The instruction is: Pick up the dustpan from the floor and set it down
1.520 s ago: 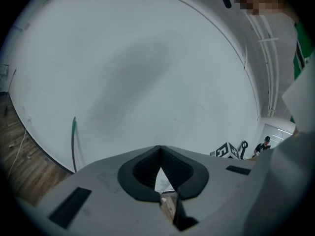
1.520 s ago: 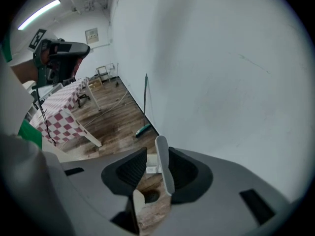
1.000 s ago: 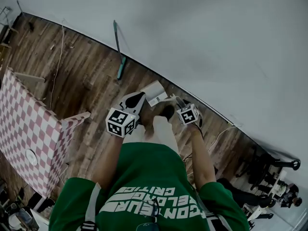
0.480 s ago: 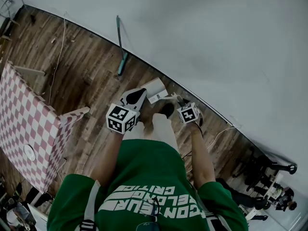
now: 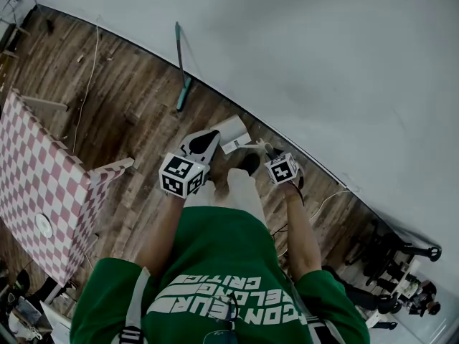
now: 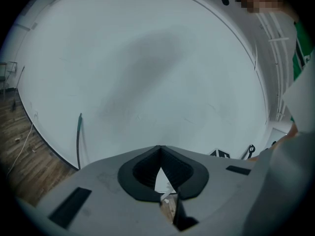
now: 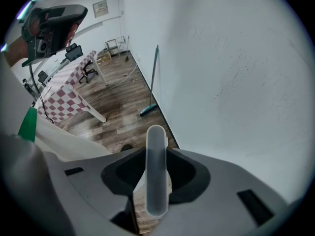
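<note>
The white dustpan (image 5: 231, 133) lies on the wooden floor against the white wall. Its pale, rounded handle (image 7: 156, 171) stands up between the jaws of my right gripper (image 7: 156, 154), which points steeply down. Those jaws are closing, and their tips touch the handle on both sides. In the head view the right gripper (image 5: 262, 149) sits just right of the pan. My left gripper (image 5: 206, 139) hovers just left of the pan, aimed at the wall. Its jaw tips (image 6: 158, 149) meet with nothing between them, and a bit of the pan shows through the gap below.
A broom with a teal handle (image 5: 180, 70) leans on the wall to the left. A table with a red-checked cloth (image 5: 43, 185) stands at far left, with a thin cable (image 5: 90, 70) on the floor behind it. The person's dark shoe (image 5: 249, 165) is beside the pan. Dark gear (image 5: 401, 264) clusters at lower right.
The head view has shifted slightly. Both grippers stay by the dustpan, and the pan has not moved.
</note>
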### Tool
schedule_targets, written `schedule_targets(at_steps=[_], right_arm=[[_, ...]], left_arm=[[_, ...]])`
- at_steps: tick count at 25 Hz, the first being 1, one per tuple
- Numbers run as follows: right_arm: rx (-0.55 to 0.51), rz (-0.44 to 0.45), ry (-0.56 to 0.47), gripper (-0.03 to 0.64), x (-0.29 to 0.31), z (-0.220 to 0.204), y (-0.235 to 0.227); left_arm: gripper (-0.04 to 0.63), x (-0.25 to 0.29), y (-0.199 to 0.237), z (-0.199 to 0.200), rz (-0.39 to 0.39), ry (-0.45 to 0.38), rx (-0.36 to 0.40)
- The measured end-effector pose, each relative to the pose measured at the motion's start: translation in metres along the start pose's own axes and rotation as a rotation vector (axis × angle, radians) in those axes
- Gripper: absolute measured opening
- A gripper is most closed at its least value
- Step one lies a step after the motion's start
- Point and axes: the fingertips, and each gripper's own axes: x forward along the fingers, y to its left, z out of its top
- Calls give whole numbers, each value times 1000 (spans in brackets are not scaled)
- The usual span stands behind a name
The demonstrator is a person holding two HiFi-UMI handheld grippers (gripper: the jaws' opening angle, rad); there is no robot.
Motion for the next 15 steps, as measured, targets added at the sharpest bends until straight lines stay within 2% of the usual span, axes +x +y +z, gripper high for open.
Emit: schedule_targets(at_steps=[15], right_arm=[[13, -13, -95, 129, -19, 20, -1]], left_arm=[[3, -5, -1, 2, 3, -3, 14]])
